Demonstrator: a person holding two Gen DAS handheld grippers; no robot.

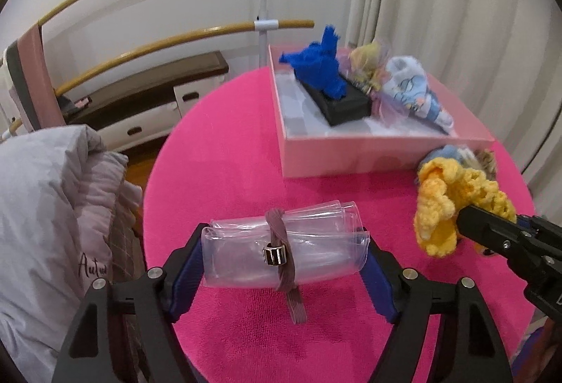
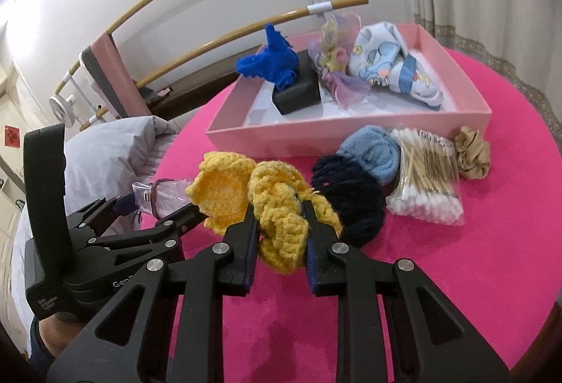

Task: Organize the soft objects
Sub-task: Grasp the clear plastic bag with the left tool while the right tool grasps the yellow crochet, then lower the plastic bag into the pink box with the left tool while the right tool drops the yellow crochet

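My left gripper (image 1: 284, 256) is shut on a clear plastic roll (image 1: 281, 242) bound by a mauve band with a metal clasp, held over the pink table. My right gripper (image 2: 281, 225) is shut on a yellow crochet piece (image 2: 267, 204), also seen in the left wrist view (image 1: 453, 204). A pink box (image 2: 351, 132) behind holds a blue knit item (image 2: 274, 61) on a black block (image 2: 298, 91), a pastel organza pouch (image 2: 333, 67) and a printed blue-white cloth (image 2: 393, 67).
Next to the box lie a dark navy knit item (image 2: 351, 197), a light blue cloth (image 2: 372, 151), a bag of cotton swabs (image 2: 428, 179) and a beige scrunchie (image 2: 472, 151). Grey bedding (image 1: 45, 207) lies left of the round table (image 1: 228, 137). Curtains hang at the right.
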